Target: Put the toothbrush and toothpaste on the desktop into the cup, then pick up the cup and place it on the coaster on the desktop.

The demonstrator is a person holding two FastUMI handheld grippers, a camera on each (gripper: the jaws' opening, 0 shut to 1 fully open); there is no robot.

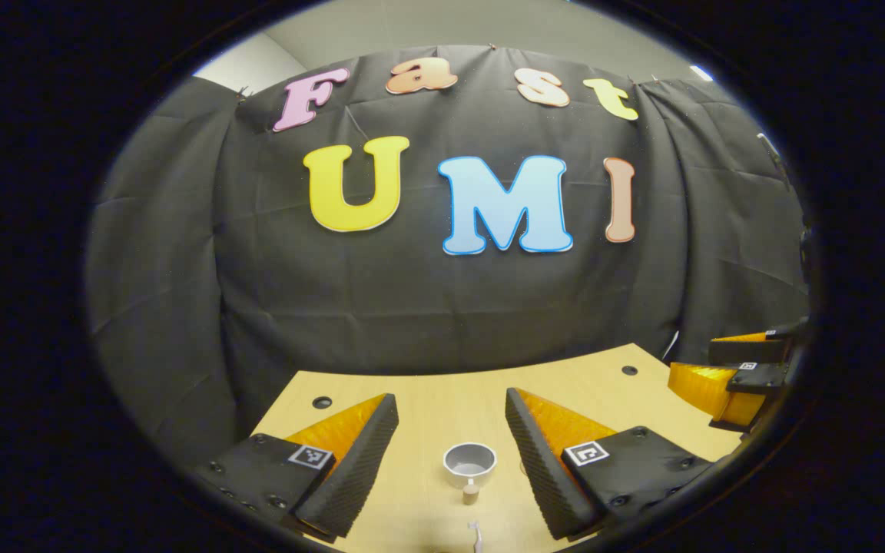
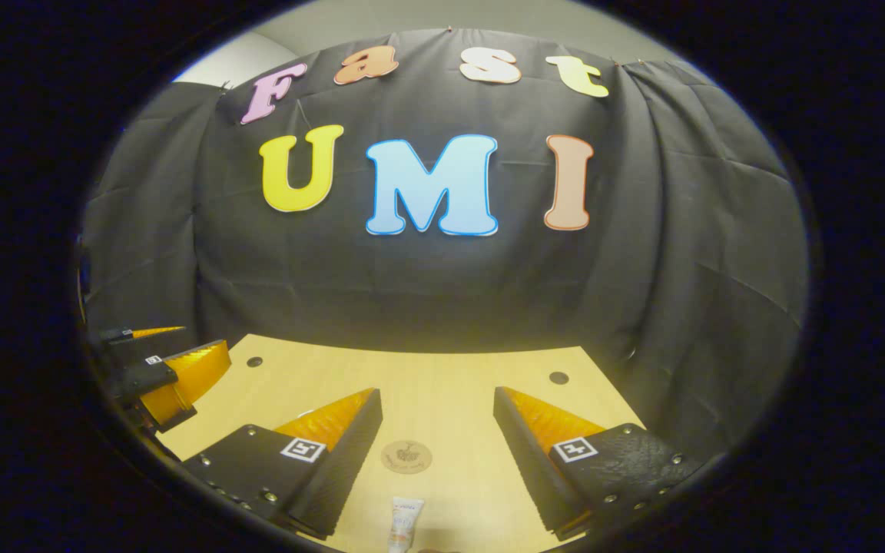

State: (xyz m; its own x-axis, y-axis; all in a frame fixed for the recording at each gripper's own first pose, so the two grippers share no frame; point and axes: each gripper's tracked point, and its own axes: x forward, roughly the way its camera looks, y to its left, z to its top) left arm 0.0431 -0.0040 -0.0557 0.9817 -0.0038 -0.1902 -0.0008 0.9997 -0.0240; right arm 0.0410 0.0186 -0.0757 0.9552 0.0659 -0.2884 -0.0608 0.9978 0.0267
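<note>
Nothing of the task appeared to have been done yet. In the left gripper view the cup (image 1: 470, 463) stood upright and empty on the desk (image 1: 442, 399), low in the frame at centre, with the toothbrush (image 1: 476, 535) lying on the desk just below it at the bottom edge; a small tan object (image 1: 470, 492) sat between the two, too small to identify. The left gripper (image 1: 450, 461) hung above them with its fingers spread wide, holding nothing. In the right gripper view the round coaster (image 2: 406, 456) lay bare on the desk at lower centre, and the toothpaste (image 2: 404, 526) tube lay flat just below it at the bottom edge. The right gripper (image 2: 435, 461) was likewise spread wide and empty. Both items remained to be put in the cup, and the cup moved to the coaster. The tube carried printing and the coaster a dark motif, but neither was legible; square coded markers showed on the gripper bodies.
</note>
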